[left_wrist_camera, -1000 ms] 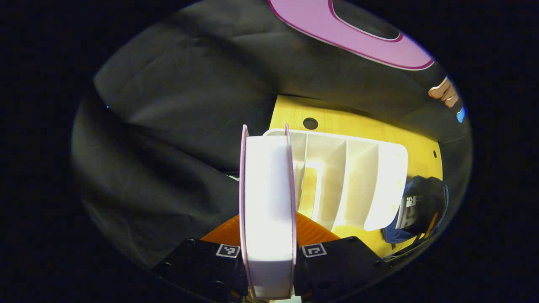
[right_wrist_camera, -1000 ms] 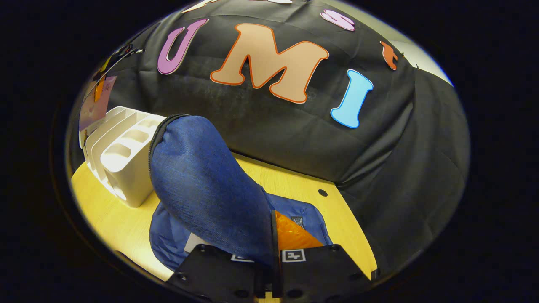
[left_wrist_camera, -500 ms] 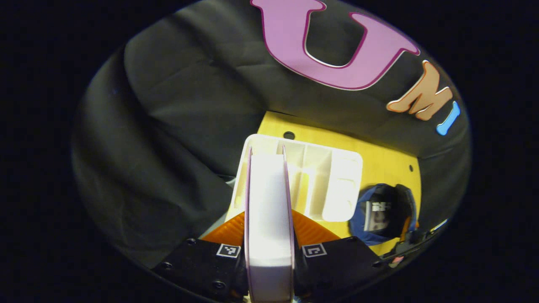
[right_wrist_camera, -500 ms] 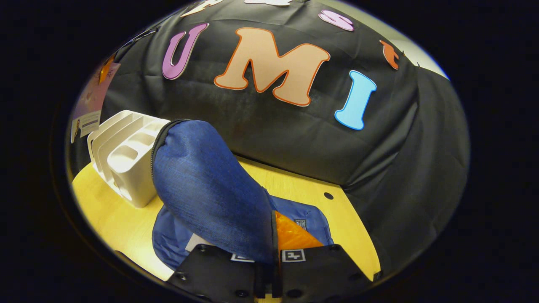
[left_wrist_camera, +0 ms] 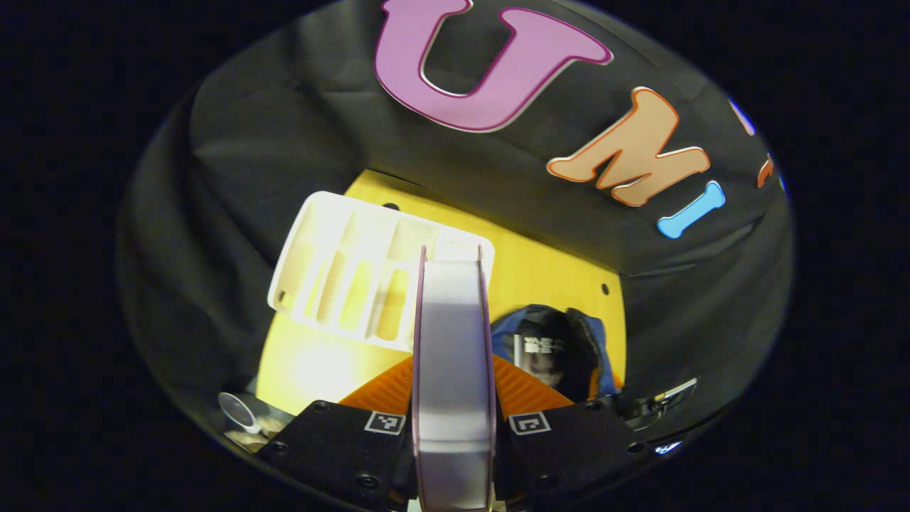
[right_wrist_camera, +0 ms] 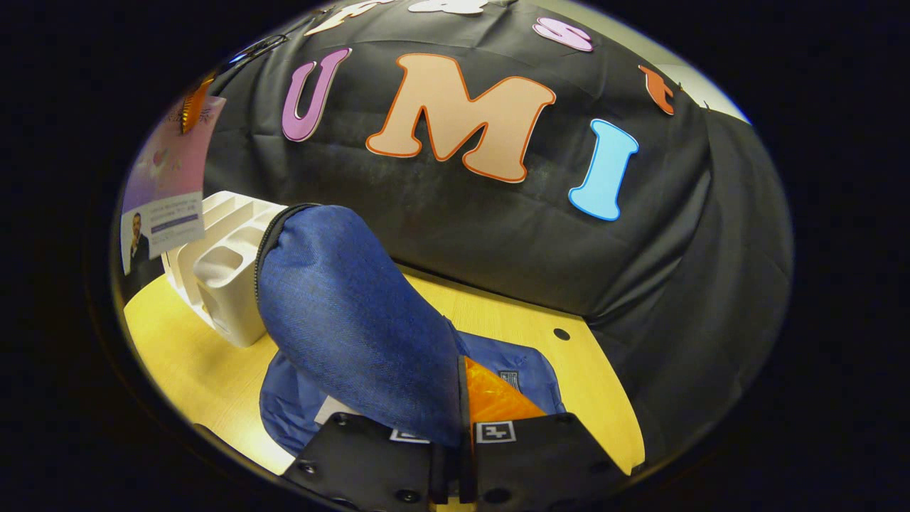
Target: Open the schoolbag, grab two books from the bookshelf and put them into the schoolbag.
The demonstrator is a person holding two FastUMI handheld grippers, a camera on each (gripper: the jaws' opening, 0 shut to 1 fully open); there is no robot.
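Note:
My left gripper [left_wrist_camera: 453, 412] is shut on a thick book with pink covers [left_wrist_camera: 453, 370], held edge-on high above the table. Below it stands the white bookshelf [left_wrist_camera: 370, 274] with its slots bare, and to the right lies the blue schoolbag [left_wrist_camera: 554, 348], open, with one book [left_wrist_camera: 540, 352] inside. In the right gripper view my right gripper [right_wrist_camera: 455, 434] is shut on the schoolbag's blue flap [right_wrist_camera: 348, 320] and holds it lifted. The pink book [right_wrist_camera: 167, 192] hangs at the far left above the bookshelf [right_wrist_camera: 227, 277].
The yellow table [right_wrist_camera: 490, 313] has small cable holes near its back edge [right_wrist_camera: 561, 333]. Black cloth walls close in behind and at both sides. A round metallic object [left_wrist_camera: 234, 411] shows past the table's near left corner.
My left gripper has carried the pink book up and to the right, off the bookshelf and toward the schoolbag. The right gripper has kept the flap lifted, hardly moving.

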